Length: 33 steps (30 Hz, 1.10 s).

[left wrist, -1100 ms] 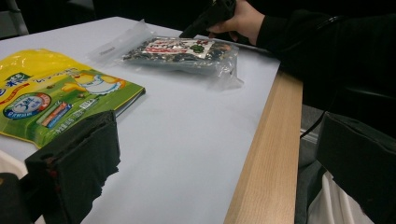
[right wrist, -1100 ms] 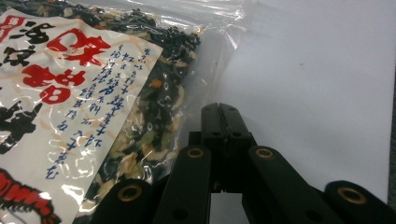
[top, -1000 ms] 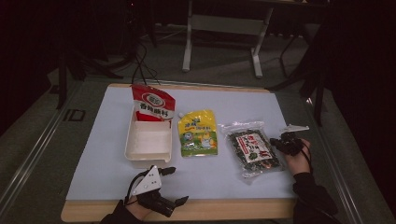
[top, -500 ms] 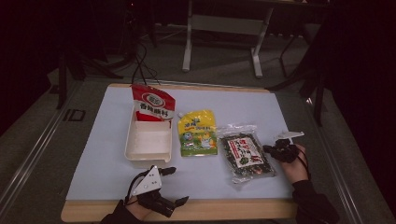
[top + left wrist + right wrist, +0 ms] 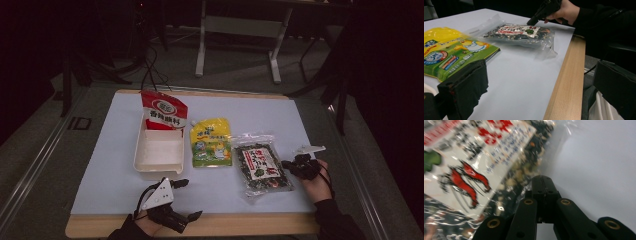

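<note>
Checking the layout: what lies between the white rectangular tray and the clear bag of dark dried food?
The yellow-green stand-up pouch lies flat between the white tray and the clear bag, as the high view shows.

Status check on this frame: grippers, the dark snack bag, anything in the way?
Right gripper shut, tips at the dark snack bag edge. Left gripper open, holding nothing, near the table edge. Yellow pouch lies beside the bag; nothing in the way.

left gripper [image 5: 187, 199] low at the near edge, jaws spread wide, pointing right, right gripper [image 5: 286, 164] jaws pressed together, pointing left, right hand [image 5: 315, 182] wrapped around it
</note>
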Each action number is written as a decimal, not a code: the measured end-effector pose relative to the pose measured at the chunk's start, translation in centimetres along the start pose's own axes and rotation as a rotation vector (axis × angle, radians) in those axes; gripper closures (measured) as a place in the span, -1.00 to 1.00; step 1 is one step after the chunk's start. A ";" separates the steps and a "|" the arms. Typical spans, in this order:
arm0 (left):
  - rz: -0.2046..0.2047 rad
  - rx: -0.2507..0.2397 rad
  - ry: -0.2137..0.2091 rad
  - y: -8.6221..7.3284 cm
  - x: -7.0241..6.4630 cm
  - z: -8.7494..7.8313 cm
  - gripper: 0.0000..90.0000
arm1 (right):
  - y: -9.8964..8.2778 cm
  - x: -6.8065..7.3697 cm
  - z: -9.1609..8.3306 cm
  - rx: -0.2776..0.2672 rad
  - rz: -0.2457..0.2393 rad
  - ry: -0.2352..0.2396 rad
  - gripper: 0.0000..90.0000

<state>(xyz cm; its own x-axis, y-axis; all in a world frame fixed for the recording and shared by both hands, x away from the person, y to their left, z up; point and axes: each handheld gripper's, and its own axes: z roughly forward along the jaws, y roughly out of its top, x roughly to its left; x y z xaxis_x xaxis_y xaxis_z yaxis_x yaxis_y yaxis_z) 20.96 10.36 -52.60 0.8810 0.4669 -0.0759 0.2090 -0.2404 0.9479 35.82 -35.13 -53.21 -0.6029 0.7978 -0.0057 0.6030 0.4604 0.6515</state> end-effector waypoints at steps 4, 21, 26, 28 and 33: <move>0.001 0.001 -0.003 0.0 -0.1 0.0 -0.97 | -0.2 0.1 0.0 -0.006 -0.002 0.008 1.00; 0.006 0.007 -0.004 0.0 -0.1 0.1 -0.97 | 0.2 3.2 -0.8 -0.003 -0.099 0.082 1.00; 0.008 0.009 -0.004 0.0 -0.1 0.1 -0.97 | 1.8 2.7 -1.6 -0.060 -0.102 0.073 1.00; 0.008 0.009 -0.005 0.0 -0.1 0.1 -0.97 | 2.7 2.3 -1.8 -0.087 -0.092 0.075 0.90; 0.002 0.006 -0.007 -0.1 0.0 0.2 -0.97 | 4.3 1.0 -1.4 -0.106 -0.074 0.076 0.80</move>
<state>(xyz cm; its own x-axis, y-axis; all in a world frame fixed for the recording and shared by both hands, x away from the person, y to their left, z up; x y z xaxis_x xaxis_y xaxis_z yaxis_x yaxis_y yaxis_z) 20.98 10.20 -52.69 0.8842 0.4608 -0.0765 0.2104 -0.2465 0.9460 37.05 -32.88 -49.40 -0.6839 0.7296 -0.0020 0.4993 0.4701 0.7278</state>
